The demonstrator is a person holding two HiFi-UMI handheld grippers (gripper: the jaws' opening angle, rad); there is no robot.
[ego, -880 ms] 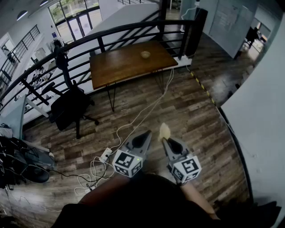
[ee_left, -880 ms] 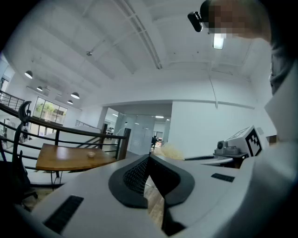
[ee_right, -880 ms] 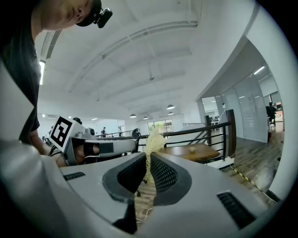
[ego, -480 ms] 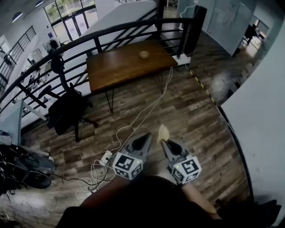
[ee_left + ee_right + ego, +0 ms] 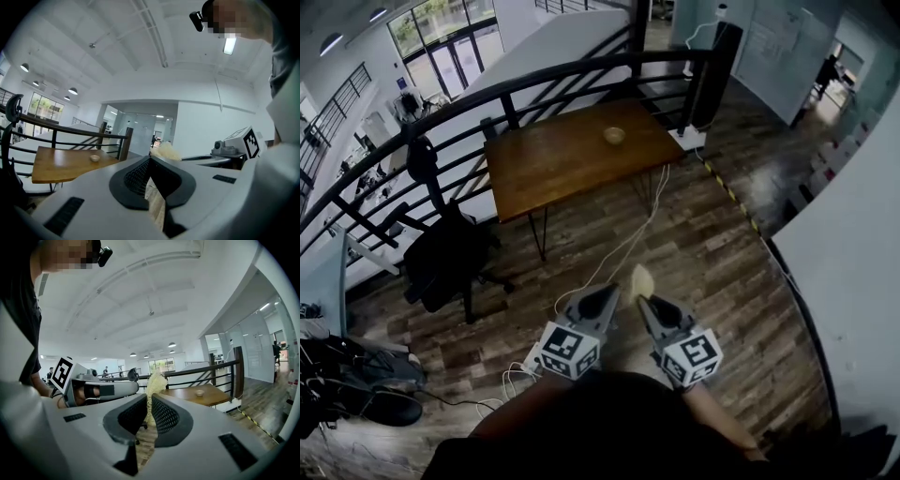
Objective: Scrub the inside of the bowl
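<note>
Holding the scrubber [image 5: 643,279] pinched in the right tool [image 5: 647,302], left tool [image 5: 606,292] pressed together, empty; bowl [image 5: 614,135] sits on the far bench [image 5: 553,164], well apart; walk up, steady bowl with left, then scrub inside

Bench [image 5: 562,155]: 1 wooden top on thin dark legs, standing on the floor.
On bench: 1 small pale bowl [image 5: 614,135], upright, near the far right corner; the top carries nothing else.
Floor [image 5: 703,253]: dark wood planks.
On floor: white cables [image 5: 623,244] trailing from under the bench; 1 black office chair [image 5: 445,258] left of the bench; 1 yellow-and-black tape line [image 5: 727,187] to the right.
</note>
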